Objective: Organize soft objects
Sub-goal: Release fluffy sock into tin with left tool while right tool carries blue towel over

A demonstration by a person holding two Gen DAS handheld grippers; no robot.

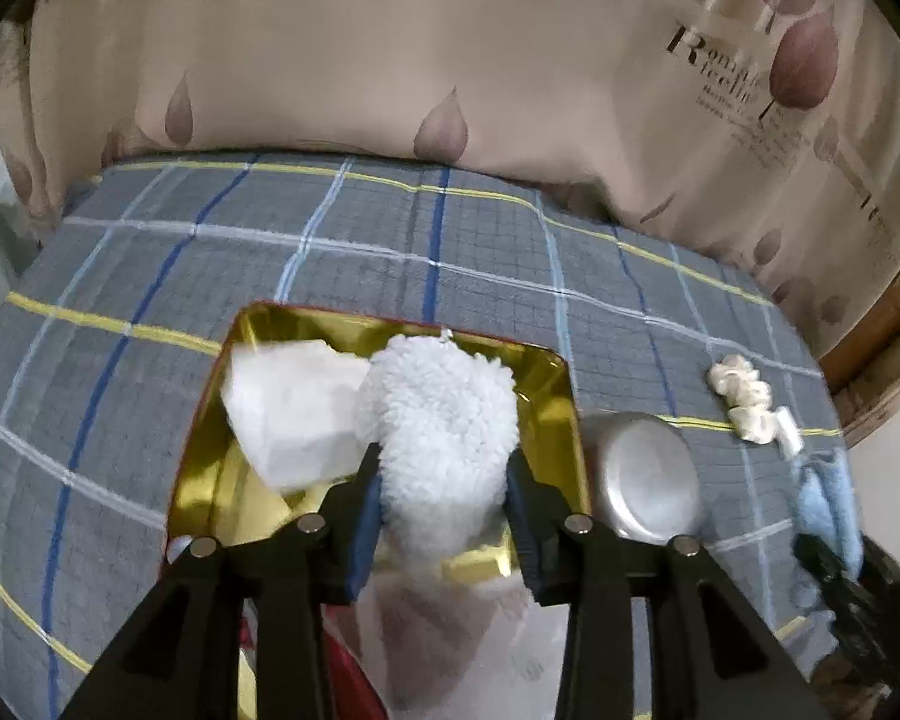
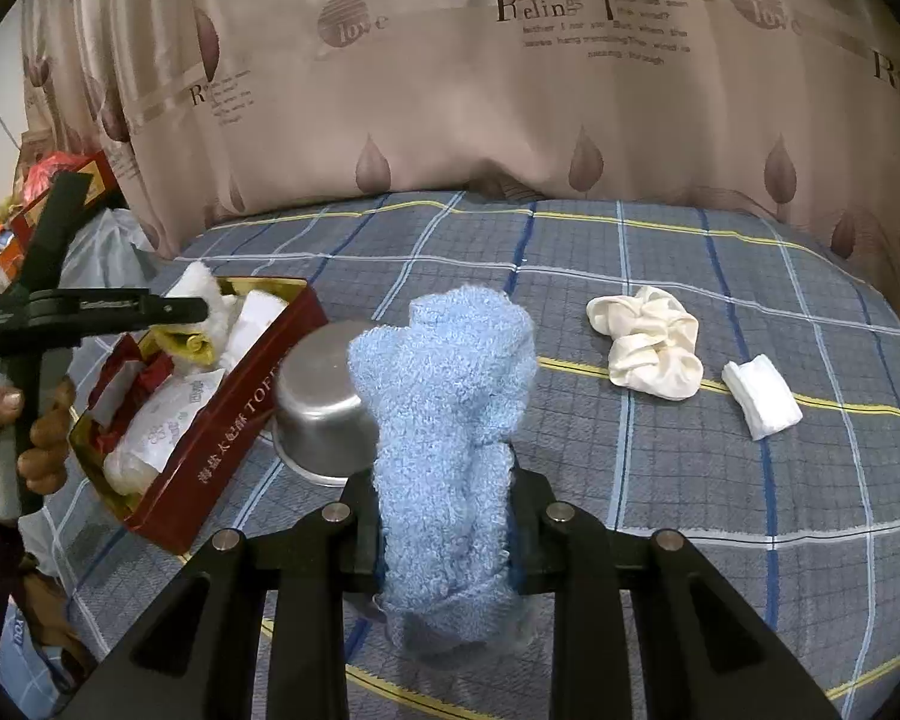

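Blue towel (image 2: 450, 420) and white fluffy cloth (image 1: 444, 420) fill both jaws; steel bowl (image 2: 324, 408) beside tin (image 2: 222, 426).

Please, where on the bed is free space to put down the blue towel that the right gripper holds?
Bare checked bedcover lies between the leaf-print curtain and the cream scrunchie, and also nearer, below the folded white cloth. It is crowded at the red gold-lined tin and the upturned steel bowl.
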